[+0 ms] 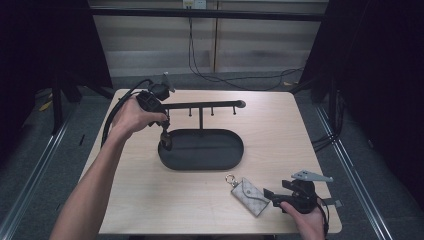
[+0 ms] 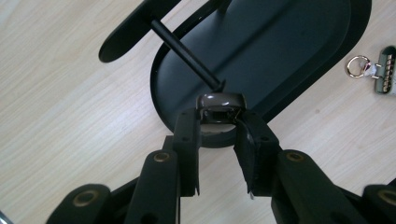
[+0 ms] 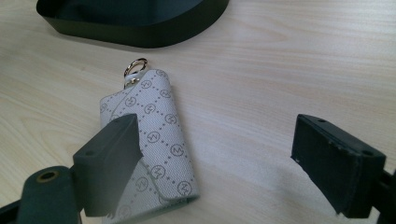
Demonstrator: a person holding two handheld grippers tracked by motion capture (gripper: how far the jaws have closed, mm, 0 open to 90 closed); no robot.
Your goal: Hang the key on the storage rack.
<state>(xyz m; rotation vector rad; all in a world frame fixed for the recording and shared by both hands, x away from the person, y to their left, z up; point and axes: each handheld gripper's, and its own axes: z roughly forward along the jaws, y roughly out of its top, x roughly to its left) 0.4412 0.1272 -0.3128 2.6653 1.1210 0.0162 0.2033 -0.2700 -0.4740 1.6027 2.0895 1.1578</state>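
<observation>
My left gripper [image 2: 219, 116] points down at the tray's [image 1: 235, 159] left rim, clenching a ring [image 2: 220, 103]; my right gripper [image 3: 215, 154] gapes by the pouch [image 3: 149, 135].

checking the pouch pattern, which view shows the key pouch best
The right gripper view: the key pouch lies close, its monogram print and gold ring sharp. The high view shows it small; the left gripper view catches just its ring end at the edge.

Even overhead light falls on the pale table [image 1: 280, 130], while the surroundings stay dark. The black tray [image 1: 210, 150] shows a soft sheen and faint shadow. Beyond the left tongs [image 2: 219, 122], a small brown piece carries a white glare spot. Both close views blur at the near jaws.
</observation>
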